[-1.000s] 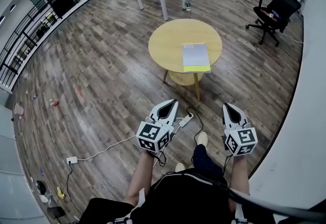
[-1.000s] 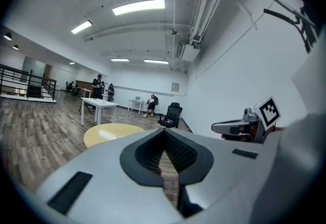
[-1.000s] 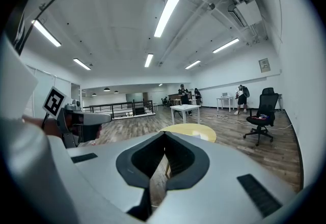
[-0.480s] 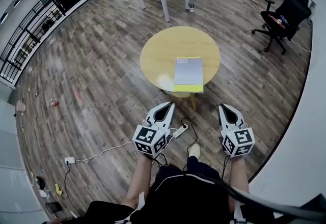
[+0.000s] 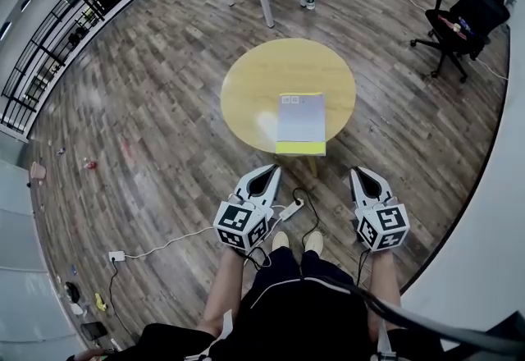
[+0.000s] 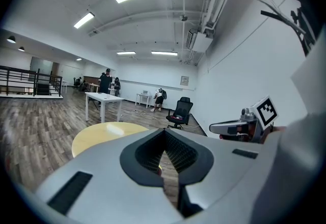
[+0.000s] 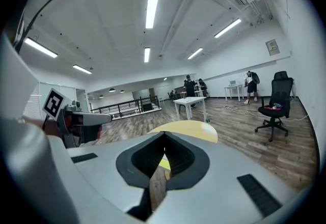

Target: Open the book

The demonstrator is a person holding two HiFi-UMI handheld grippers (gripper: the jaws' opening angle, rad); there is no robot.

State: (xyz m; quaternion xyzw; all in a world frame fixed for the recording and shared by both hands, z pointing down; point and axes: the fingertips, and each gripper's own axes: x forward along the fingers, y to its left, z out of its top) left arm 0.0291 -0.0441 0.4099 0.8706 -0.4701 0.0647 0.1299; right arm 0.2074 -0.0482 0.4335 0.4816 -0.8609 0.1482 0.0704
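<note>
Yellow round desk (image 5: 254,84) is now closer to both grippers than one second ago; the book (image 5: 300,123) on it is closed as before.
In the head view the book lies flat, right of the desk's middle, with its yellow end at the near edge, in the same place on the desk as earlier. The left gripper (image 5: 264,178) and the right gripper (image 5: 366,179) have come forward with the person and are above the wooden floor (image 5: 148,105), short of the desk's near edge and not touching the book. The fingers (image 6: 184,155) of the left one are pressed together and hold nothing. The fingers (image 7: 180,159) of the right one are also fully closed and empty, same as before.
</note>
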